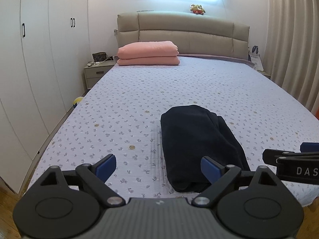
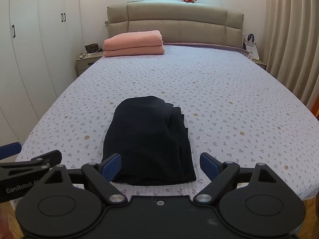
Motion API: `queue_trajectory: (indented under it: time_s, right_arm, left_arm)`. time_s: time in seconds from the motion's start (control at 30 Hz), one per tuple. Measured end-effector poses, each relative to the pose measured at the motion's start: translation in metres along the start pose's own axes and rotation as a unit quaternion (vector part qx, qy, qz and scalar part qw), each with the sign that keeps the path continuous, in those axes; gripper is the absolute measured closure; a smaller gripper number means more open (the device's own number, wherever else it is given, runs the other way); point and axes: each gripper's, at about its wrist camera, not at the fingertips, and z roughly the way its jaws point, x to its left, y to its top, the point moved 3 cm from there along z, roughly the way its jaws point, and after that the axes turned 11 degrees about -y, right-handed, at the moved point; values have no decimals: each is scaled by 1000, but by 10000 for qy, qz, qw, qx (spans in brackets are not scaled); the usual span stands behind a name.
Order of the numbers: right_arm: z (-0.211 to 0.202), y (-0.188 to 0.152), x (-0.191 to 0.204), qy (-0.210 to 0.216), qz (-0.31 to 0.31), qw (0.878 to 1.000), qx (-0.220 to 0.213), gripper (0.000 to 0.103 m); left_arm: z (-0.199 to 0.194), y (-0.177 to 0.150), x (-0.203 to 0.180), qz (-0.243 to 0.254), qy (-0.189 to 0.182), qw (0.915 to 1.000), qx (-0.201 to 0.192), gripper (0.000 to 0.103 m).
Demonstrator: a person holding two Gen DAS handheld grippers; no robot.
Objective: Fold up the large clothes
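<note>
A dark navy garment (image 1: 197,145) lies folded into a compact bundle on the floral bedspread (image 1: 127,107), near the foot of the bed. It also shows in the right wrist view (image 2: 147,143). My left gripper (image 1: 158,167) is open and empty, held above the foot edge just left of the bundle. My right gripper (image 2: 160,165) is open and empty, its fingers straddling the near end of the bundle without touching it. Each gripper shows at the edge of the other's view.
A folded pink quilt (image 1: 147,52) lies at the head of the bed by the beige headboard (image 1: 183,33). White wardrobes (image 1: 39,59) line the left wall, a nightstand (image 1: 95,71) stands beside the bed, and curtains (image 1: 293,39) hang at right.
</note>
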Motion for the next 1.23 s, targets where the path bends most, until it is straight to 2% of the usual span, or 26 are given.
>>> queue_trajectory:
  time_s: [0.07, 0.17, 0.57, 0.8, 1.13, 1.23]
  right_arm:
    - [0, 0, -3, -24, 11, 10000, -5, 1]
    - [0, 0, -6, -64, 20, 10000, -11, 1]
    - [1, -3, -13, -94, 111, 9999, 33, 1]
    - [4, -6, -12, -147, 148, 9998, 75, 1]
    - [7, -11, -7, -95, 140, 9997, 157, 1]
    - [8, -13, -7, -98, 134, 9997, 185, 1]
  left_arm:
    - [-1, 0, 0, -8, 26, 10000, -7, 9]
    - [-3, 1, -2, 132, 285, 9995, -66, 9]
    - [-3, -1, -5, 174, 247, 9995, -2, 9]
    - [-3, -2, -8, 343, 498, 9982, -51, 5]
    - [1, -6, -9, 367, 398, 9985, -33, 5]
    - [2, -8, -8, 446, 470, 9979, -17, 5]
